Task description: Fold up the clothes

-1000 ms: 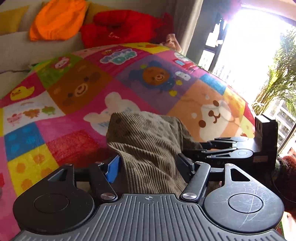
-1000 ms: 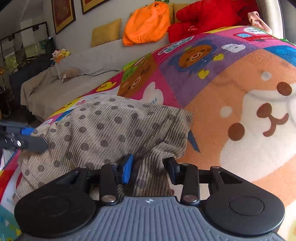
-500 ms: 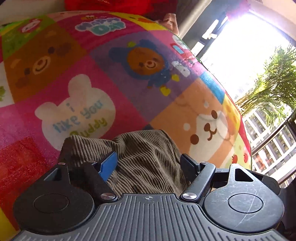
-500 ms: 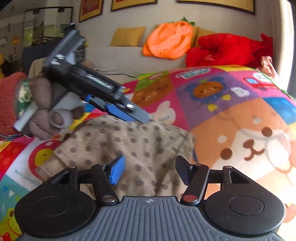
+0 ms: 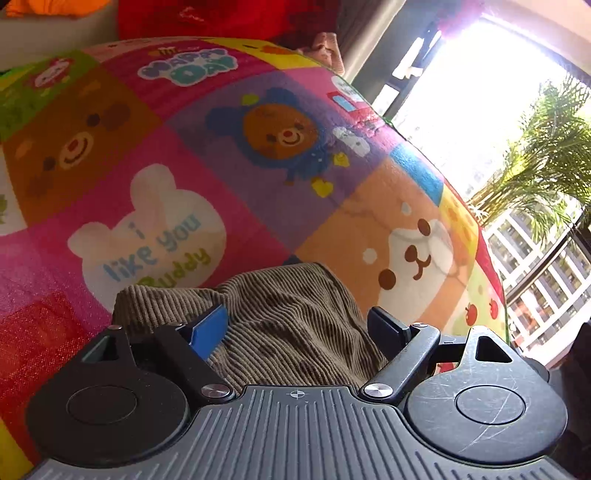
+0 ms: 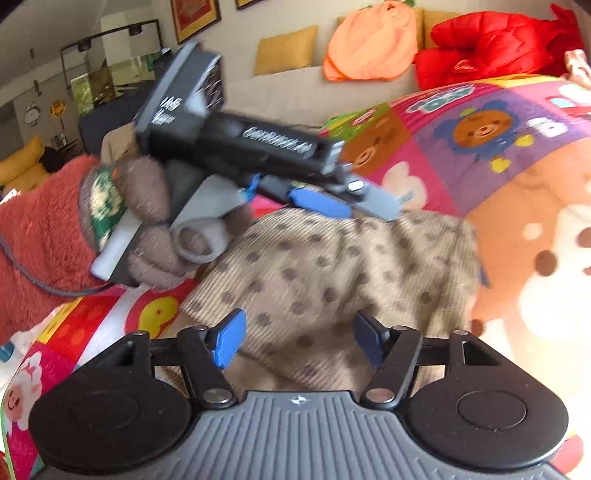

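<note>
Fingers of both grippers spread over the dotted corduroy garment [image 6: 332, 269] on the mat [image 5: 258, 92].

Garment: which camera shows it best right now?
Right wrist. It shows most of the dotted corduroy garment spread on the mat, with the left gripper over its far edge. Left wrist shows only a bunched, shadowed part between its open fingers.

Motion blur smears the left gripper [image 6: 347, 201] in the right wrist view, its lettering unreadable. The corduroy garment [image 5: 291, 325] runs under the gripper body (near edge hidden), and the red jacket [image 5: 207, 16] is cropped up top.
</note>
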